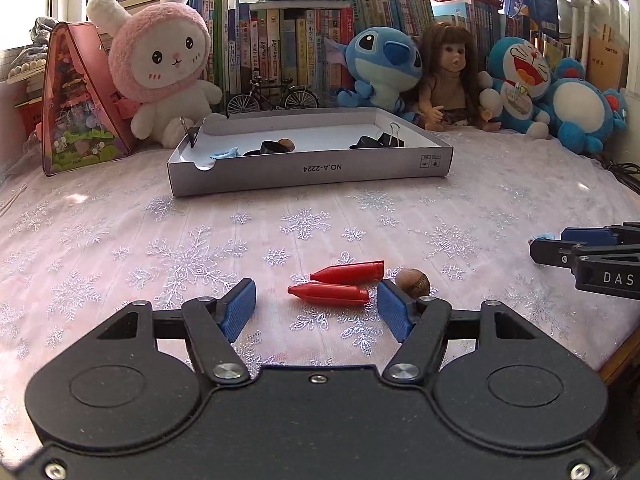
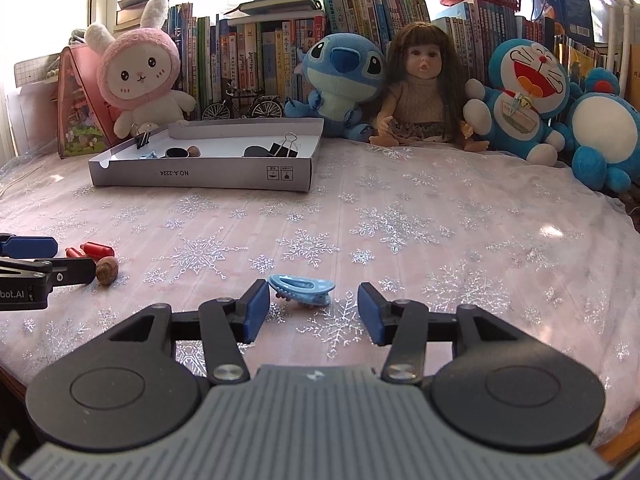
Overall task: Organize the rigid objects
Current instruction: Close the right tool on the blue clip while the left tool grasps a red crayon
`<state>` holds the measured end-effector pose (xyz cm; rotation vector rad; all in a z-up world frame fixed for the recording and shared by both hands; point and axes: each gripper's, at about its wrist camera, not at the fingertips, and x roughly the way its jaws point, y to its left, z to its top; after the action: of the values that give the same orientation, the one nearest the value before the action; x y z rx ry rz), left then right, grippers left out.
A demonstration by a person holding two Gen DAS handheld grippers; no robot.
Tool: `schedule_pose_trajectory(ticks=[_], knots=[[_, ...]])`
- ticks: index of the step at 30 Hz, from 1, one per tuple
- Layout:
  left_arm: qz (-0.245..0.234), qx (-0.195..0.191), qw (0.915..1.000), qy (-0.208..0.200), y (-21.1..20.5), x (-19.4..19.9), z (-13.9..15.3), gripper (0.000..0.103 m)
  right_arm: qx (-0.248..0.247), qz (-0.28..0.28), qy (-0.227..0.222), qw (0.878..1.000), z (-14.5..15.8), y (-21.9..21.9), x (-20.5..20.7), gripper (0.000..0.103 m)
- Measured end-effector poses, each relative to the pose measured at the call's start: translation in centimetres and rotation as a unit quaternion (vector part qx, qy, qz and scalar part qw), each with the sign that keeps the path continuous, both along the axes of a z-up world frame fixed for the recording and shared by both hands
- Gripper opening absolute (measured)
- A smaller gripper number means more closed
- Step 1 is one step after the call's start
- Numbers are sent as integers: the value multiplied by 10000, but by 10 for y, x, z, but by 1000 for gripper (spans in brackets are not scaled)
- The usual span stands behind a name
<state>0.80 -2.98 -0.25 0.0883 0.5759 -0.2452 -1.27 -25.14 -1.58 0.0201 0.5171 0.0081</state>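
Two red crayon-shaped pieces [image 1: 332, 294] lie on the snowflake cloth between the blue pads of my left gripper [image 1: 316, 306], which stands open with neither pad touching them. A brown walnut [image 1: 413, 281] rests just beyond its right finger. In the right wrist view a light blue hair clip [image 2: 301, 289] lies on the cloth between the fingers of my right gripper [image 2: 312, 310], whose jaws are open, the left pad close to the clip's end. The grey cardboard tray [image 1: 312, 170] farther back holds binder clips, black rings, a walnut and another blue clip.
Plush toys, a doll [image 2: 420, 84], a pink house-shaped box [image 1: 80, 104] and a model bicycle [image 1: 272, 96] line the back in front of a bookshelf. The cloth's edge drops off at the near right [image 1: 616, 360]. Each gripper shows at the side of the other's view.
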Motion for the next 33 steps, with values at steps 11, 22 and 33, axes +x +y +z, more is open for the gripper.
schedule_pose_trajectory(ticks=[11,22,33], knots=[[4,159,9998,-120,0,-2,-2,43,227,-14,-51,9997,-1,12,5,68],[272,2,9996,-21,15,-3,0,49,-196,49,-77,9998,-5,15,6,71],[265,59,9996,-56,13,-2,0,42,-267,289,-103,9992,-4,23,6,45]])
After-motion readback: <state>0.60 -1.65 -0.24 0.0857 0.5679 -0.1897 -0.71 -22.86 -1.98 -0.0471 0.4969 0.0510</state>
